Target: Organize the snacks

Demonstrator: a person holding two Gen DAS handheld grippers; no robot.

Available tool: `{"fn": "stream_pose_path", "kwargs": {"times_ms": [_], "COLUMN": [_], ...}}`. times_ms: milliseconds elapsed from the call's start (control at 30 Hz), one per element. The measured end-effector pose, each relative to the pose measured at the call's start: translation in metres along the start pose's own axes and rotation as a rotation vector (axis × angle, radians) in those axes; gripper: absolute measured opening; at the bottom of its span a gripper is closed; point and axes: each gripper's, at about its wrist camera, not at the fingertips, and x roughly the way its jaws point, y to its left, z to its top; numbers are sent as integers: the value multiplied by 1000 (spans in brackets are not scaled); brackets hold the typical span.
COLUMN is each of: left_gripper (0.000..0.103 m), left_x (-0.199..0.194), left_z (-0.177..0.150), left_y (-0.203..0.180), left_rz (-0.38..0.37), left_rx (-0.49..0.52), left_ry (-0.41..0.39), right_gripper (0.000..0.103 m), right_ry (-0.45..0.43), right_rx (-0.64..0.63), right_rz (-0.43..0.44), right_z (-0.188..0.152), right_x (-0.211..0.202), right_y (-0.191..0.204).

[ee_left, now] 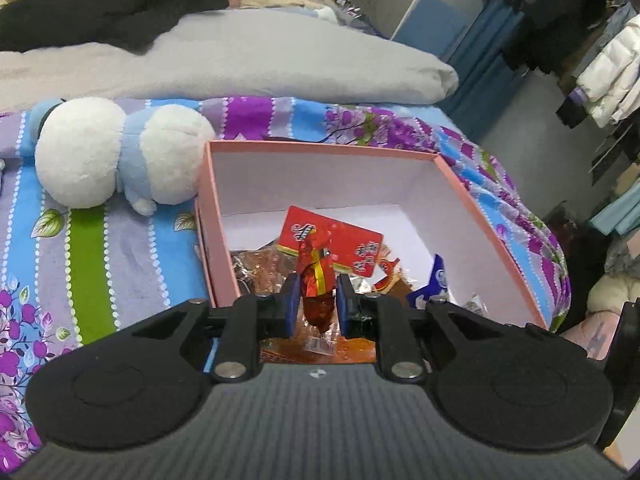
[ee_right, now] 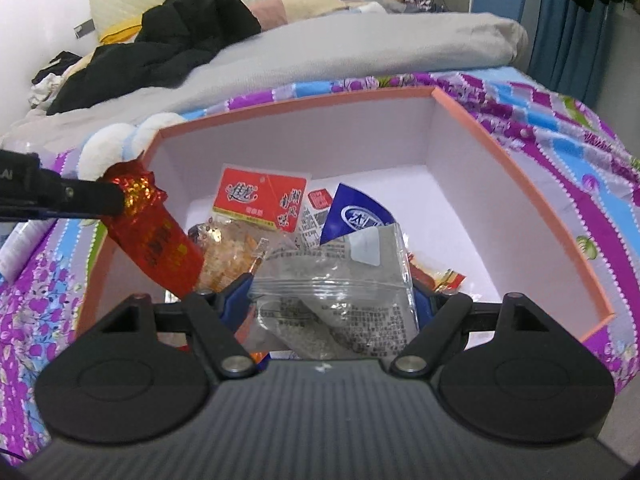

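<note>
Left gripper (ee_left: 316, 304) is clamped on a red foil snack (ee_left: 318, 280), holding it over the near-left part of the pink box (ee_left: 320, 148), not yet let go. Right gripper (ee_right: 332, 304) has a clear zip bag snack (ee_right: 332, 280) between its wide-set jaws above the box's near edge; the blue pads (ee_right: 236, 300) look to be against the bag's sides, so it reads as gripped, though not conclusively. Further in, the box floor already holds a red-label packet (ee_right: 260, 204), a blue-white packet (ee_right: 356, 216) and some orange wrappers (ee_right: 228, 248), so the sorting looks well underway. Left to do: both carried snacks still need dropping in. Beyond the box, a white-blue plush toy (ee_left: 116, 156) lies on the floral bedsheet (ee_left: 92, 248); no loose snacks are visible there.
</note>
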Motion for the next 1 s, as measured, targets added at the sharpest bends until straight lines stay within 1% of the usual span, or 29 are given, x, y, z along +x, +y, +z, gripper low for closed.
{"fn": "stream_pose_path", "kwargs": {"times_ms": [67, 100, 133, 167, 200, 233, 367, 533, 567, 633, 900, 1000], "left_gripper": [22, 25, 33, 43, 49, 55, 67, 71, 75, 81, 90, 97], "left_x": [2, 0, 0, -1, -5, -9, -33, -74, -83, -102, -182, -211], "left_z": [2, 1, 1, 0, 0, -1, -3, -6, -7, -10, -30, -40], "left_y": [2, 2, 3, 3, 3, 2, -4, -17, -20, -27, -47, -51], "left_rz": [6, 10, 15, 19, 22, 25, 31, 31, 29, 25, 31, 39], "left_rx": [5, 9, 8, 6, 6, 8, 15, 44, 50, 65, 114, 123], "left_ry": [2, 8, 16, 16, 7, -4, -36, -90, -100, -129, -229, -276], "right_gripper": [81, 83, 88, 90, 96, 97, 97, 97, 97, 97, 97, 97], "right_ry": [14, 13, 10, 5, 0, -3, -22, -63, -73, -93, -190, -221], "right_rx": [3, -1, -4, -3, 1, 5, 3, 22, 24, 25, 12, 5], "right_rz": [3, 3, 1, 3, 8, 12, 9, 13, 13, 18, 38, 41], "right_z": [0, 0, 0, 1, 1, 2, 4, 6, 7, 9, 7, 4], "right_x": [5, 7, 6, 5, 2, 1, -12, -41, -48, -61, -128, -150], "right_y": [0, 0, 1, 1, 1, 0, 1, 3, 5, 7, 22, 27]}}
